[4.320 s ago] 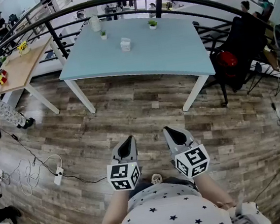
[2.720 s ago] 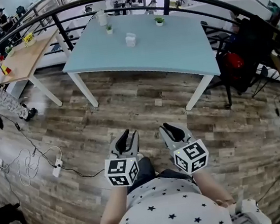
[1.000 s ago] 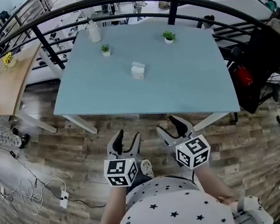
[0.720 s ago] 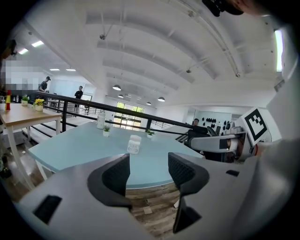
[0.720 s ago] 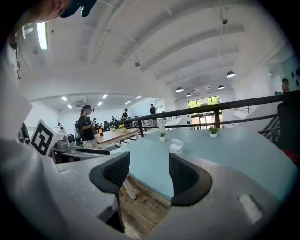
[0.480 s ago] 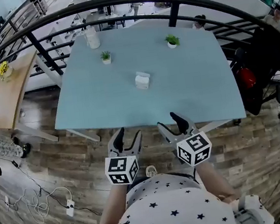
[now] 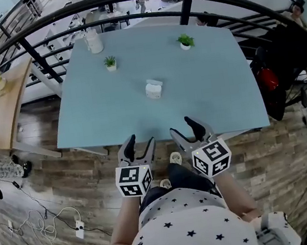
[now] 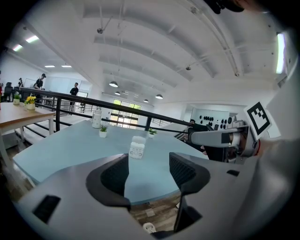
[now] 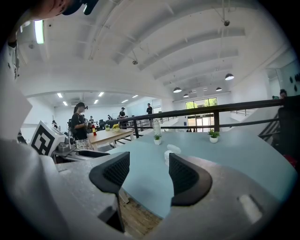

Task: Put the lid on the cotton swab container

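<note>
Head view: container (image 7: 153,89) far beyond jaws.

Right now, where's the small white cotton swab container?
Head view: the white cotton swab container stands central on the light blue table, nearer than two small potted plants.

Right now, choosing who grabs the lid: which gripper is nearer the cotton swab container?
Right, narrowly. The right gripper reaches over the table edge, the cotton swab container ahead to its left; the left gripper sits short of the edge.

Blue table (image 7: 206,95), wood floor (image 7: 292,157), black railing (image 7: 185,11).
</note>
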The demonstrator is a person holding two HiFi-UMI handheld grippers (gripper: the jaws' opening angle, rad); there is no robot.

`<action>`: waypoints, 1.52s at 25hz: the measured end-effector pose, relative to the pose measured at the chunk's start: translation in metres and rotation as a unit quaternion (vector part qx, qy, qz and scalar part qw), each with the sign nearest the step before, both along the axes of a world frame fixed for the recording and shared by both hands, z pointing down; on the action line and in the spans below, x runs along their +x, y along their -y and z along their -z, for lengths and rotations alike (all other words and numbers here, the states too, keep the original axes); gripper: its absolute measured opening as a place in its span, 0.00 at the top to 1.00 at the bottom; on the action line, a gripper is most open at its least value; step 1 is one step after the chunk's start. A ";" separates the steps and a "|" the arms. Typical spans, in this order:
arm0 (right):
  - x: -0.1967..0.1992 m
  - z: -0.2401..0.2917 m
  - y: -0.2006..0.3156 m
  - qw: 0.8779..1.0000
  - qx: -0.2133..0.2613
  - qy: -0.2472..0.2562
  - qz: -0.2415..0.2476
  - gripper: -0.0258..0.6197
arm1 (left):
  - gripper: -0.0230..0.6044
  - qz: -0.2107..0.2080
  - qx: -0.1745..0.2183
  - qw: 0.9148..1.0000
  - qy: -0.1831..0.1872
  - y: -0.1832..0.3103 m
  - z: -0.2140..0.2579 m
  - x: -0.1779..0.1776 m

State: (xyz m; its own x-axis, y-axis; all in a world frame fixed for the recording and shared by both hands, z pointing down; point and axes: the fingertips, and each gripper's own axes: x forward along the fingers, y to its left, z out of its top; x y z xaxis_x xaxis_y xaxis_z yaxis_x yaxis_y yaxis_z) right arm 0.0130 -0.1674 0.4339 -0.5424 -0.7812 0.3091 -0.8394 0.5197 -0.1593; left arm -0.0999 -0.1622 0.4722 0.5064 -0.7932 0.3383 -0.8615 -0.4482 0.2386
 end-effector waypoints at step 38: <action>-0.019 -0.059 0.221 0.996 -0.053 -0.015 0.076 0.58 | 0.38 -0.074 -0.056 0.993 0.073 0.216 -0.099 0.072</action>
State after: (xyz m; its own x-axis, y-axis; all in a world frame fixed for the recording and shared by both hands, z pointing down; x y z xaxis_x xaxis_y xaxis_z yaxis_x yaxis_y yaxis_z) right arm -0.0063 -0.3887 0.4929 -0.6414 -0.6524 0.4036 -0.7572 0.6232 -0.1960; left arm -0.0276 -0.3779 0.5714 0.5543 -0.6673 0.4975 -0.8170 -0.5504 0.1719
